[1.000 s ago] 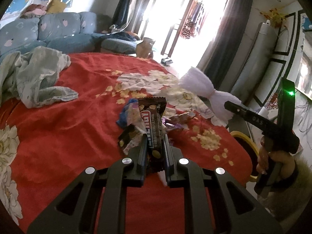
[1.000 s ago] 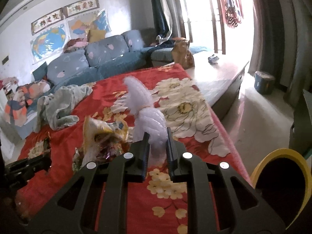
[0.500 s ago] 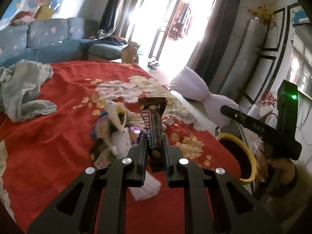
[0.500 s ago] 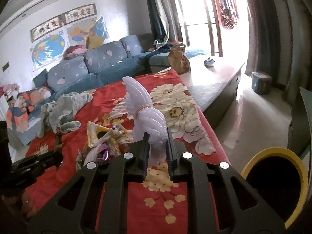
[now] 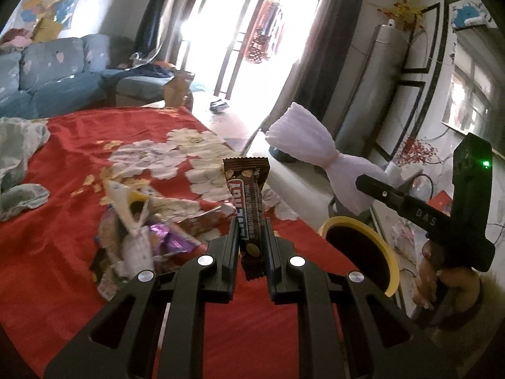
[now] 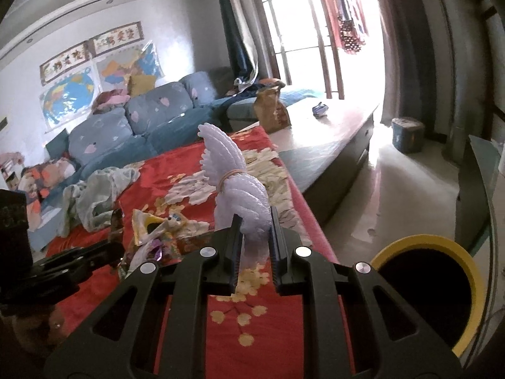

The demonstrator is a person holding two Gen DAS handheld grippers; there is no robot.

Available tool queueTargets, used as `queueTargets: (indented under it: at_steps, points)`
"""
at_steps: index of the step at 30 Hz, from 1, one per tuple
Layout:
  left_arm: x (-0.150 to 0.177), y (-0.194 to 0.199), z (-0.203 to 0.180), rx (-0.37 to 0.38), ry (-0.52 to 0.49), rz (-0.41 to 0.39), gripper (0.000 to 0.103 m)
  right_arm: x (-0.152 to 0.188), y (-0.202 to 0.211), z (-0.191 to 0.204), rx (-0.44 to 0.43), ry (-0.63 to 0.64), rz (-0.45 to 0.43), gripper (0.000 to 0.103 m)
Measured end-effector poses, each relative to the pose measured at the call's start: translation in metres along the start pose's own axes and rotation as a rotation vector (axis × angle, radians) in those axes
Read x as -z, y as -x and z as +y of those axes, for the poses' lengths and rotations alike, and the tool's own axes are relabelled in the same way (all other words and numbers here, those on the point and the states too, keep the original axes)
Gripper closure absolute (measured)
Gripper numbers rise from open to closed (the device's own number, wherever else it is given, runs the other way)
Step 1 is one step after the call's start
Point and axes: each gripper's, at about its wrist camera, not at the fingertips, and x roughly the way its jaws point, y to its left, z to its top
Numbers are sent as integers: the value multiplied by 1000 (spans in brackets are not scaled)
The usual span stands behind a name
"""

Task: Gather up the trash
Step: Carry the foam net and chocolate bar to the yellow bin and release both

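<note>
"DAS" on right tongs (image 5: 363, 180); candy wrapper (image 5: 247, 202) lettering unreadable.

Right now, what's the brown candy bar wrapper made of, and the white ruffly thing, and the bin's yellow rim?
Brown candy bar wrapper: looks like thin plastic film, glossy print, crimped zigzag ends. White ruffly thing: probably soft foam netting, matte and ribbed, cinched by a rubber band. Bin's yellow rim: likely hard plastic, smooth and evenly coloured.
</note>
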Motion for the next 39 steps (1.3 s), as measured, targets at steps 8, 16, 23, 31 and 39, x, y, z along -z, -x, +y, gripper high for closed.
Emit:
queueTargets:
  at_steps: [8, 16, 23, 31, 39]
  points:
    - [-2, -14, -24, 41, -48, 6, 89, 5, 16, -27, 61, -47, -12, 92]
    - [-3, -30, -46, 72, -73, 23, 89, 14, 31, -60, 123, -107, -23, 92]
    - [1, -46, -62, 92, -99, 45, 89, 28, 36, -91, 192, -173, -14, 92]
    - [4, -64, -86, 130, -139, 73, 89, 41, 44, -128, 263, -274, -7, 92]
    - [9, -80, -117, 180, -201, 101, 89, 49, 51, -154, 337, -344, -8, 92]
